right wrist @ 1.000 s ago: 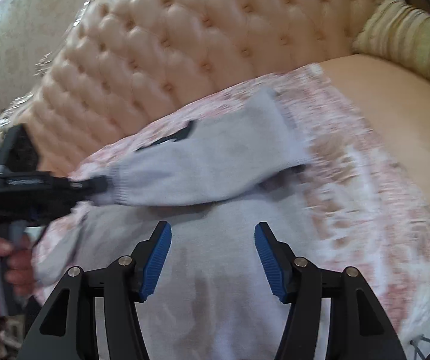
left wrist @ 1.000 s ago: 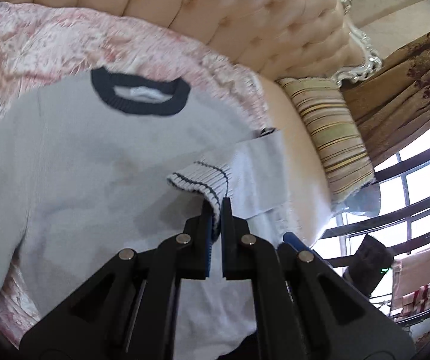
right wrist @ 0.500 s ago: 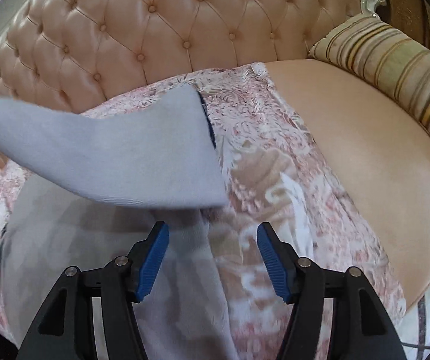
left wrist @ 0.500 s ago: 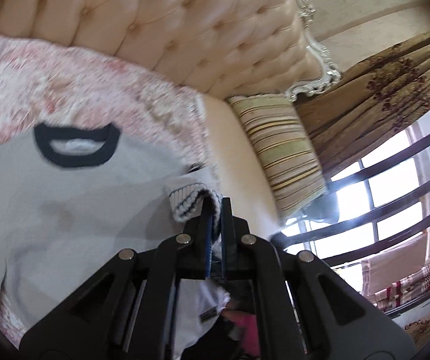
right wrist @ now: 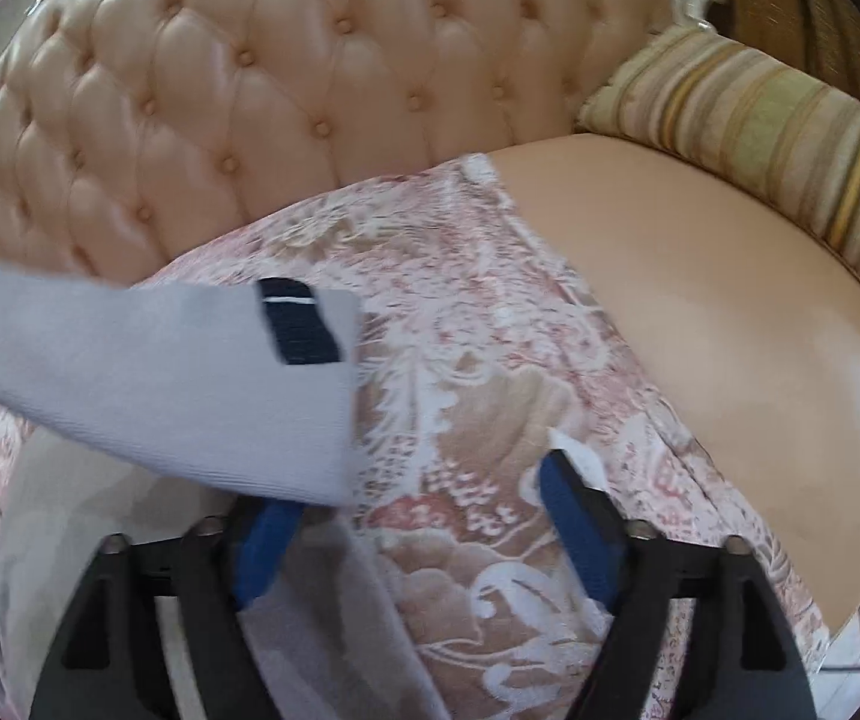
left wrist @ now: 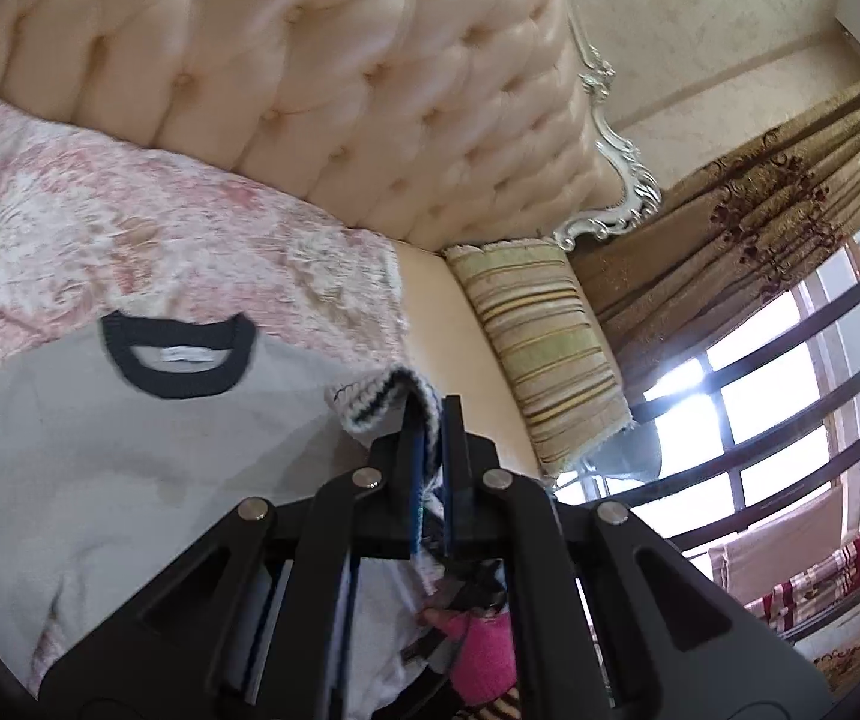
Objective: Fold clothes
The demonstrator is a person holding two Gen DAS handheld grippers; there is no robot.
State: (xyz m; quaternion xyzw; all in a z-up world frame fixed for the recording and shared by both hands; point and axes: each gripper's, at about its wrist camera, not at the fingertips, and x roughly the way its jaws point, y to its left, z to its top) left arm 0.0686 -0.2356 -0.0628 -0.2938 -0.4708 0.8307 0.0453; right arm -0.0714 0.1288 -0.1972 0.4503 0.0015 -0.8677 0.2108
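While the ribbed cuff (left wrist: pixel 378 402) is kept pinched between the shut fingers of the left tool (left wrist: pixel 428 462), the sleeve (right wrist: pixel 153 384) is carried further across than a second ago: in the left wrist view the cuff is now seen nearer the dark collar (left wrist: pixel 177 354), and in the right wrist view the sleeve is now stretched in the air over the grey sweater (left wrist: pixel 129 456), its dark patch (right wrist: pixel 297 321) turned into sight. The sweater is laid flat, front up, on the pink patterned bedspread (right wrist: pixel 478 324), below the tufted headboard (left wrist: pixel 339 90). The right tool (right wrist: pixel 411 531) is held wide, nothing between its blue pads (right wrist: pixel 577 531), and is now seen low at the sweater's side edge, one finger partly hidden under the lifted sleeve. A sleeve fold inward is judged to be under way; the sleeve is not yet laid down on the body. A striped cushion (left wrist: pixel 544 348) is left well apart at the bed's side.
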